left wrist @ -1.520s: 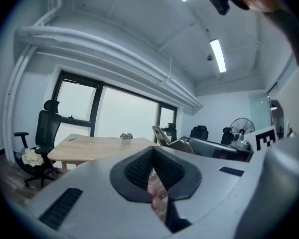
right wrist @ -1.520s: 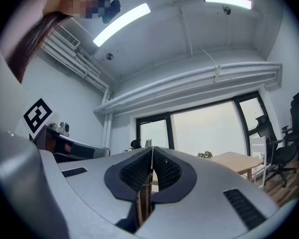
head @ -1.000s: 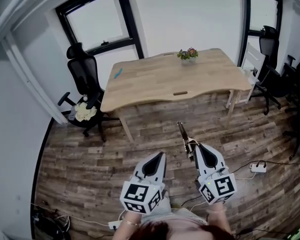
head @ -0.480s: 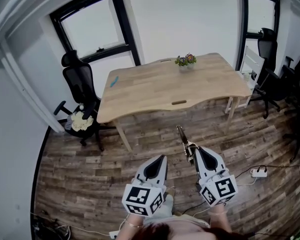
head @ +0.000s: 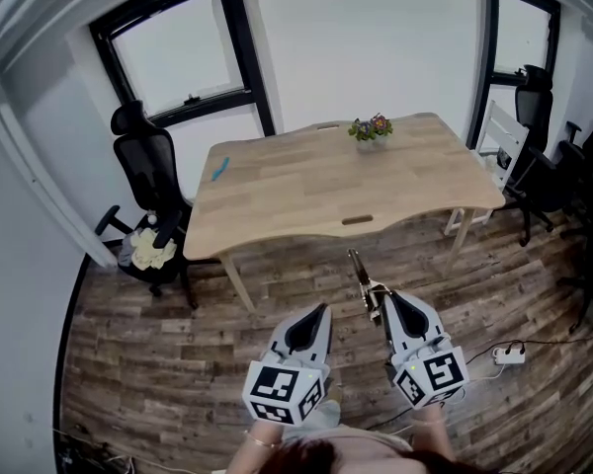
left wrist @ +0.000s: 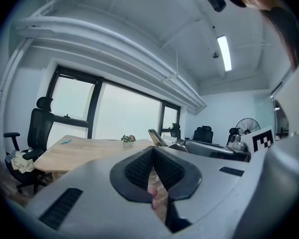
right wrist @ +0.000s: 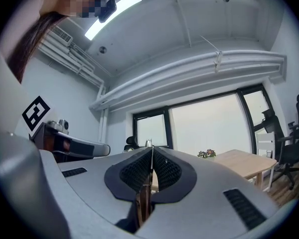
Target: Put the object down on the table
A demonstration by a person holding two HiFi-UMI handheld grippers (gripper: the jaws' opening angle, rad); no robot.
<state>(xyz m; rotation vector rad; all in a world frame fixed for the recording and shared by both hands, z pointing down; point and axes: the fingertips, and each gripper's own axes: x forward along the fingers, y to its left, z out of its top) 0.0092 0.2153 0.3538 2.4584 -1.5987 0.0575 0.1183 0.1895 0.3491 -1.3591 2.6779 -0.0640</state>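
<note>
A slim metal tool sticks forward out of my right gripper, which is shut on its handle end. In the right gripper view the tool shows as a thin blade pinched between the pads, its tip poking just past them. My left gripper hangs beside it at the same height, jaws shut with nothing held. Both hover over the wooden floor, short of the light wooden table. The table carries a small potted plant and a blue item.
A black office chair with a pale cloth on its seat stands left of the table. A white chair and black chairs crowd the right side. A power strip and cables lie on the floor at right.
The table and chairs have slid nearer and lower in the head view as I moved toward them. Both grippers keep their pose; the tool stays gripped.
</note>
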